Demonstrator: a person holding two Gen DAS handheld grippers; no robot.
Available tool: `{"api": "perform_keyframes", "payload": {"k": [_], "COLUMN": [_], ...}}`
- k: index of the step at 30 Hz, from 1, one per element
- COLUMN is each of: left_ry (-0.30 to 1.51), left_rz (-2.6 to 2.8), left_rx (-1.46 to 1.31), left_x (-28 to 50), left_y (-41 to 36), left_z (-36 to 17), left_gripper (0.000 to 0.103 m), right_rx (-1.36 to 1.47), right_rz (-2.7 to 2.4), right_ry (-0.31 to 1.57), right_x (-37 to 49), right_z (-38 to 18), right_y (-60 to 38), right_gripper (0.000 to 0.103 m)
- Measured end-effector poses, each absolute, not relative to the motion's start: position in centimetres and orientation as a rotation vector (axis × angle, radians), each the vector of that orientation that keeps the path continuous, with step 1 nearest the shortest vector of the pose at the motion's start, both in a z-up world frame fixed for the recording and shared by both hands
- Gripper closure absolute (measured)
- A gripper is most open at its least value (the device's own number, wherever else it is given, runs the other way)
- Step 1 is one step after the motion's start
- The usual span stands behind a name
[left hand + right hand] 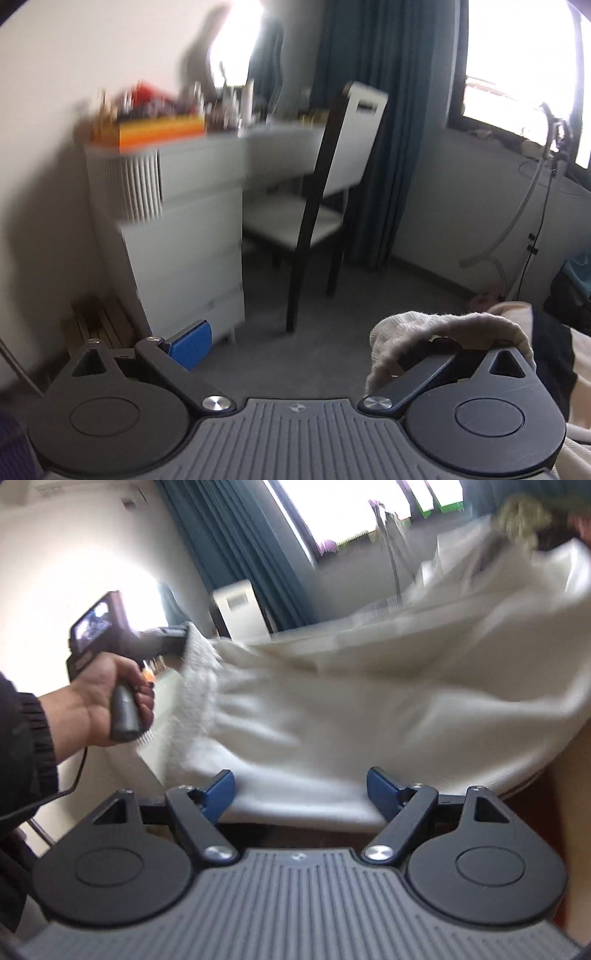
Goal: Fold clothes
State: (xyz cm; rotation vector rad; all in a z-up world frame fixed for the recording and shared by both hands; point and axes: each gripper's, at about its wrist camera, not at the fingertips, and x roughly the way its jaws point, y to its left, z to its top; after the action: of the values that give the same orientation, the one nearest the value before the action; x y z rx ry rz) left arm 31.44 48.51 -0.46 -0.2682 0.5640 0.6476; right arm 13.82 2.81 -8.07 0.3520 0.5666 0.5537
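Left gripper [314, 343]: jaws stand wide apart in its own wrist cam; one blue pad [192, 343] shows bare on the left, the other finger is buried under a cream knit cuff [443, 332] draped over it. Nothing pinched betw the pads in that view

Left gripper, seen from right cam: it's up at the left w/ the knit edge bunched at its tip [177, 638]; can't tell from here whether the cloth is clamped or just hooked over one finger

Left hand [99, 698]: wrapped round the grey handle, dark ribbed sleeve [33, 738] at the wrist, thin cable hanging below

Right gripper [301, 797]: jaws open wide, both blue pads visible, cloth lying just ahead of and betw them, pads not pressing on it

Garment [369, 701]: cream-white, big, smeared by motion blur; stretches from the left gripper's tip across to the far right of the right cam, lower edge sagging down toward the right gripper. Ribbed knit section [195, 686] nearest the left gripper

Room, left cam: white drawer unit [177, 236] w/ cluttered top, orange box [159, 133] on it, dark-framed chair [325, 206] w/ pale seat beside it, teal curtain [388, 129], bright window [517, 62], grey carpet [295, 295]

Room, right cam: teal curtain, blown-out window, white appliance [240, 609] by the wall – detail too blurred to read
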Motion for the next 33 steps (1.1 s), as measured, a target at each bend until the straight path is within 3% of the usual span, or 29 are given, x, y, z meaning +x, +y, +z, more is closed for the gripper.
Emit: {"api": "perform_keyframes", "payload": {"k": [4,8,15,23,33], "left_ry": [0.787,0.89,0.811,0.644,0.616], "left_rz": [0.613,0.555,0.558,0.402,0.115], "left_rx": [-0.25,-0.208,-0.2,-0.307,-0.229], "left_x": [31.6,28.3,16.9,6.1,4.2], "left_y": [50.5,50.1,46.2,34.2,14.7], "left_z": [-4.0,-3.7,1.0,8.5,9.9], "left_gripper": [0.003,0.002,0.001,0.001,0.0], "right_rx": [0.303,0.274,0.24,0.156,0.184], "right_rz": [0.589,0.623,0.622,0.572,0.319], "right_ry": [0.578,0.596,0.531,0.384,0.293], "right_x": [14.0,13.6,8.1,2.9,0.4], "right_z": [-7.4,-6.0,-1.9,3.3,7.0], "right_y": [3.2,2.5,-1.2,-8.7,-23.1], "right_gripper": [0.021,0.021,0.021,0.022,0.022]}}
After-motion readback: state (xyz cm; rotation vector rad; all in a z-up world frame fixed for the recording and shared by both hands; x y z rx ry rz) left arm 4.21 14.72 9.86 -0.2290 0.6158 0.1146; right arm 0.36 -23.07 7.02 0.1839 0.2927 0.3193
